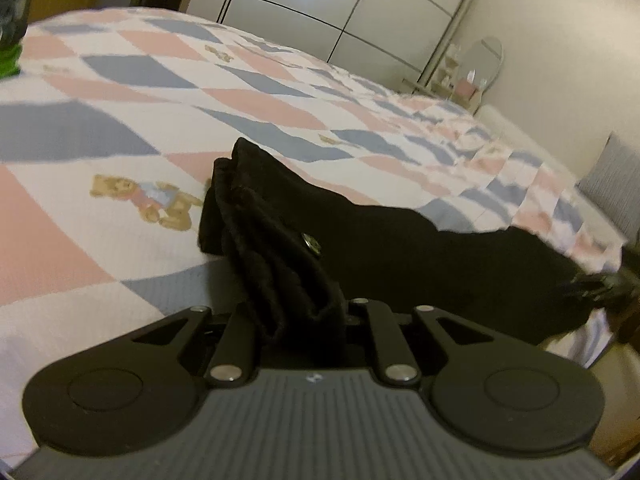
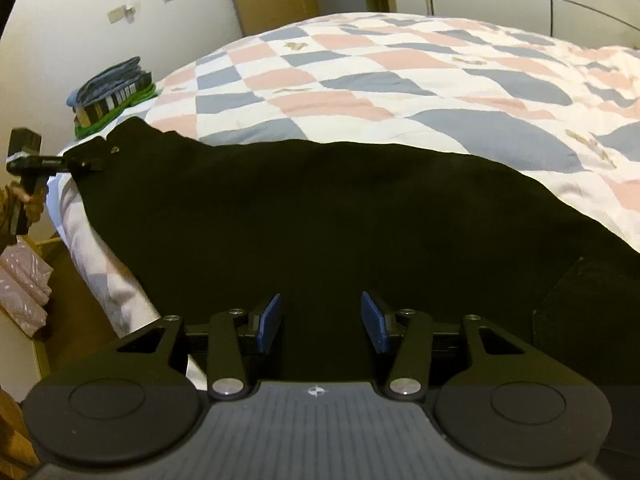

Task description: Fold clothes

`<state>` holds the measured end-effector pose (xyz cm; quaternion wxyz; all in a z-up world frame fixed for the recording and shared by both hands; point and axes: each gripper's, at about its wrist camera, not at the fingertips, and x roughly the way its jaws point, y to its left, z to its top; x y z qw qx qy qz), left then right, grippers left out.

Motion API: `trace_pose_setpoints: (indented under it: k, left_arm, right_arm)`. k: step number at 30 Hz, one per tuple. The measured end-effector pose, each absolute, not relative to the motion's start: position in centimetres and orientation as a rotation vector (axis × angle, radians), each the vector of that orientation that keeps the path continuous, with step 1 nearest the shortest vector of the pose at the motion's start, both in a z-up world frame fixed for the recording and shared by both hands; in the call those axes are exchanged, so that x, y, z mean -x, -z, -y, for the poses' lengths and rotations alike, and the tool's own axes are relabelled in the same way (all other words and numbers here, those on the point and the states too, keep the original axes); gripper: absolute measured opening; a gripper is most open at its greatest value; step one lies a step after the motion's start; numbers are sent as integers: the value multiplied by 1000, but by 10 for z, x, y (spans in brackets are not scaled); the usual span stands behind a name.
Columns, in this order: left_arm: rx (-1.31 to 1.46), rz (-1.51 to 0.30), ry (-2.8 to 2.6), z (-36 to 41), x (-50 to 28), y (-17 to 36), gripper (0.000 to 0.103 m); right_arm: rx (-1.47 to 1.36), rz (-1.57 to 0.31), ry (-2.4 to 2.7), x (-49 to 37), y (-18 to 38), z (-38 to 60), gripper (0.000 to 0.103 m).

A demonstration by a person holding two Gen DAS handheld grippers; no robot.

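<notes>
While bunched at one end, black garment [image 2: 320,220] drapes flat across bed [image 2: 360,80].

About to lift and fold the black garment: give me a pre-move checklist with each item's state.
1. Left gripper clamped on the black garment: ok, bunched waistband with its button sits between the jaws.
2. Right gripper gripping fabric: not ok, blue pads stand apart over the cloth.
3. Garment spread flat between the grippers: ok.
4. Checkered bedspread beyond the garment free for folding: ok.
5. Folded clothes stack away from the garment: ok, at the bed's far corner.
6. Garment's right end: cannot tell, out of frame.
</notes>
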<state>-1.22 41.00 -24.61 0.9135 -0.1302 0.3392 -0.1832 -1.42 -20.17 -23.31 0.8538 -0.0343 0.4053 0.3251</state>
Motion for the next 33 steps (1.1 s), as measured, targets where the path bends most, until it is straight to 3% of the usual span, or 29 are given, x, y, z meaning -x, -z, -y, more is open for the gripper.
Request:
trace_pose_setpoints:
  k: [16,26,33]
  left_arm:
    - [119,-719,392,-400,9,240,13]
    - [226,-690,325,-400,15,239,9]
    - [158,-589,265,-361,29,196,5]
  right_arm:
    - [128,-867,-702,13,235,199,48]
    - [116,-854,-695,15,236,201,48]
    - [64,-825,-667,25,231,213,48]
